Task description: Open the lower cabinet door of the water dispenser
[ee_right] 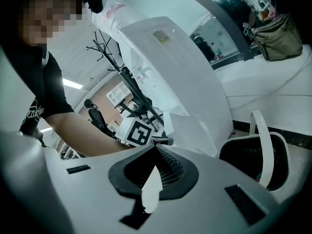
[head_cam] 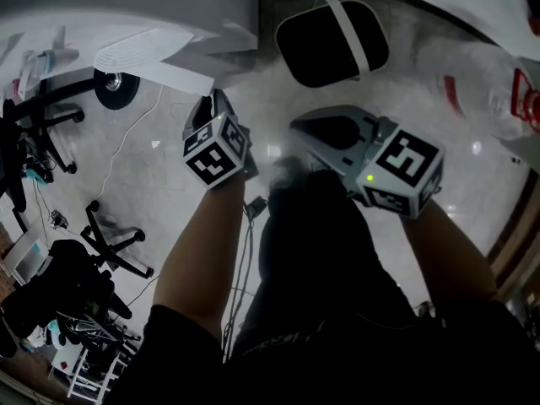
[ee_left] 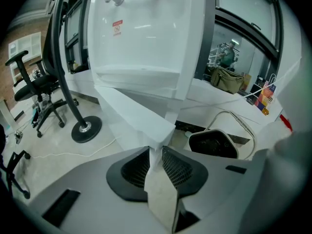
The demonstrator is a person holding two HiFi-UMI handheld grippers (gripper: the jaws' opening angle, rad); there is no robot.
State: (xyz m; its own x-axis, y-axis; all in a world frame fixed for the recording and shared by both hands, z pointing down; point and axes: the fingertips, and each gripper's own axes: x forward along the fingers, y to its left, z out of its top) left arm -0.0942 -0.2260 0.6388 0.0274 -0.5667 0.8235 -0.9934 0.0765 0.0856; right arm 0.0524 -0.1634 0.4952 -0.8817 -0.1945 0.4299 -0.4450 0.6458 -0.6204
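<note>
two grippers reach out from bare forearms in the head view. left of centre, the left gripper (head_cam: 207, 101) points steeply down and away, its marker cube facing the camera. its tips meet the lower cabinet door (head_cam: 164, 67), which angles out from the white water dispenser (head_cam: 126, 2) in the upper left of the frame. in the left gripper view, low centre, the jaws stand narrow, both meshed pads clamped on the door's thin free edge. right of centre in the head view, the right gripper (head_cam: 302, 127) lies flatter, its tips aimed toward the upper left, below a black bin (head_cam: 333, 45) at top centre. in the right gripper view its jaws are drawn together with only a sliver of gap and nothing between them.
</note>
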